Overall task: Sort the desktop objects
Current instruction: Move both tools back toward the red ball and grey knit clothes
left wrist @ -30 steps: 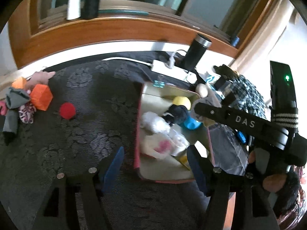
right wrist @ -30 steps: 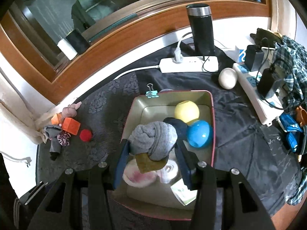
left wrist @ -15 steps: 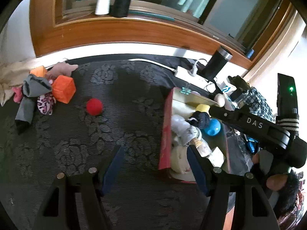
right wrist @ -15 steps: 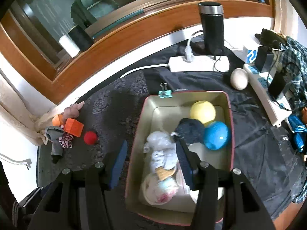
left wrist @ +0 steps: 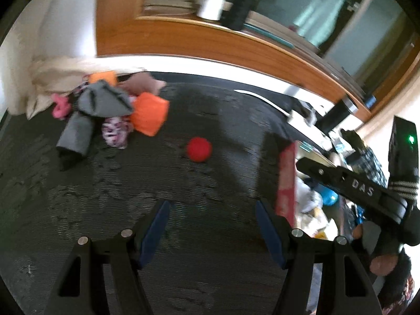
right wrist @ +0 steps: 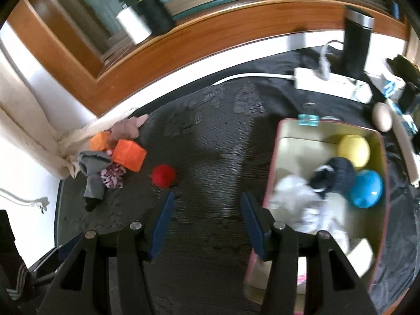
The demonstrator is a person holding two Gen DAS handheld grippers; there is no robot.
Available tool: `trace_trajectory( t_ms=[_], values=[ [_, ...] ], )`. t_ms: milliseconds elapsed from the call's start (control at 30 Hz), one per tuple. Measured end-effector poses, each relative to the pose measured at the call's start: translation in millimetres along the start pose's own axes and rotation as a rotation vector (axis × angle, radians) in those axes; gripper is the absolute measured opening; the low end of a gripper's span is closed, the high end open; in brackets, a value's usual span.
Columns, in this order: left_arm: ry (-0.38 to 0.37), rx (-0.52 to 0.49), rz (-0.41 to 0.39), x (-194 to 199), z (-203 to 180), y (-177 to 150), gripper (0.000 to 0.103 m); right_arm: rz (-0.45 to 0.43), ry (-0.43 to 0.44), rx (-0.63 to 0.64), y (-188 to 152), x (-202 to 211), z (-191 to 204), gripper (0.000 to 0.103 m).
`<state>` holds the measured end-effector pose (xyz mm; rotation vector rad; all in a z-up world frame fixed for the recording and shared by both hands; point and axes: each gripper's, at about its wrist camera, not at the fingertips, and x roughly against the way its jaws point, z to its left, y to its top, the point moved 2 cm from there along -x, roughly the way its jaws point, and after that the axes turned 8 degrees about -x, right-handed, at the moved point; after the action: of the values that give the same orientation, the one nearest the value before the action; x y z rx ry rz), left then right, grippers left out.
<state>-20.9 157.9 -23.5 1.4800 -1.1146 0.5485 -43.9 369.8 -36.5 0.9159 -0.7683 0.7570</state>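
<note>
left tongs point(left wrist: 211, 225) wide, empty | right tongs point(right wrist: 207, 216) wide, empty | risk: round red ball point(right wrist: 163, 176) rolls off across worktop point(right wrist: 215, 144) if nudged off-centre

L-wrist: looks steeply down past own fingers at dark cloth point(left wrist: 210, 275), close; red ball point(left wrist: 199, 149) ahead, tray point(left wrist: 286, 181) at right edge | R-wrist: same tilt, higher, set right of red ball point(right wrist: 163, 176); tray point(right wrist: 273, 162) right | shared: ball, orange cube point(left wrist: 149, 113) point(right wrist: 129, 155), tray, window sill point(left wrist: 223, 44) point(right wrist: 210, 50)
</note>
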Motion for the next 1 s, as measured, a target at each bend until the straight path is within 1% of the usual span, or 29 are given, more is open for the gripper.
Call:
trace_trajectory(
  t_ms=[233,400,767,933,1000],
  values=[
    [0.057,0.100,-0.018,2.2,65.8,5.7,0.069,0.045,0.010,0.055,-3.6,-31.5,41.6,0.057],
    [0.086,0.170,-0.024,-1.2,106.5,11.3,0.069,0.080,0.002,0.082,-6.8,-53.0,58.8,0.058],
    [0.145,0.242,-0.017,-23.3,169.2,25.5,0.069,0.134,-0.049,0.077,-3.7,-92.6,63.9,0.059],
    [0.183,0.259,-0.015,-40.3,197.9,33.8,0.069,0.154,-0.068,0.078,-2.2,-106.6,65.7,0.059],
    [0.187,0.263,-0.007,-49.5,207.2,37.0,0.069,0.160,-0.075,0.078,-1.3,-111.0,65.6,0.059]
  ],
)
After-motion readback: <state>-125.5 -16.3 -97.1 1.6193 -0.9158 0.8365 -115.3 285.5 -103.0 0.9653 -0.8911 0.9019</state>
